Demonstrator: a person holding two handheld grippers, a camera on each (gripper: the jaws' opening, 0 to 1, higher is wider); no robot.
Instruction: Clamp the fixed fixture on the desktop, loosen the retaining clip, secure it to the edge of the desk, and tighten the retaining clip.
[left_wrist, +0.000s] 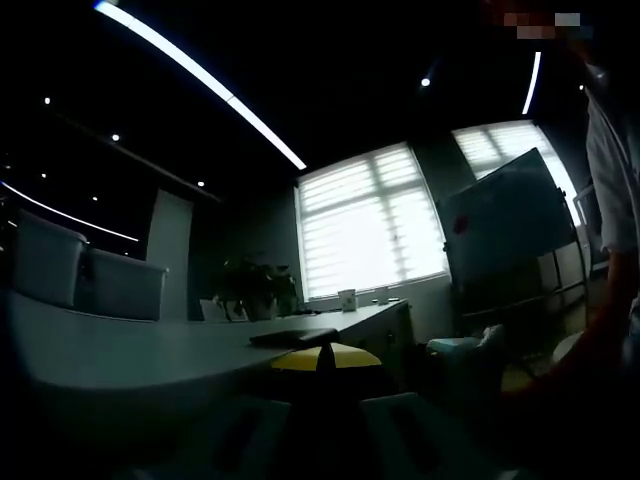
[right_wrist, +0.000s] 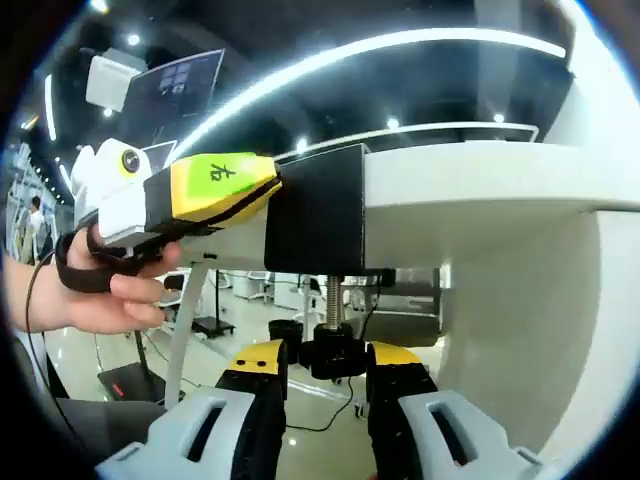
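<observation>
In the right gripper view a black clamp fixture (right_wrist: 315, 210) sits over the edge of the white desk (right_wrist: 480, 175). Its threaded screw (right_wrist: 332, 297) hangs below and ends in a black knob (right_wrist: 335, 357). My right gripper (right_wrist: 330, 358) is under the desk, its yellow-tipped jaws shut on that knob. The left gripper (right_wrist: 262, 190), held by a hand (right_wrist: 105, 290), comes in from the left and its yellow tips meet the fixture's side. In the dim left gripper view the left gripper (left_wrist: 325, 358) is shut at the edge of the fixture's flat black top plate (left_wrist: 295, 337) on the desk (left_wrist: 150, 350).
The desk's white side panel (right_wrist: 510, 330) stands close on the right under the top. A desk leg (right_wrist: 185, 320) rises at the left. Beyond the desk are chairs (left_wrist: 45, 260), a plant (left_wrist: 255, 285), bright blinds (left_wrist: 370, 220) and a whiteboard (left_wrist: 505, 220). A person's sleeve (left_wrist: 615, 170) is at the right.
</observation>
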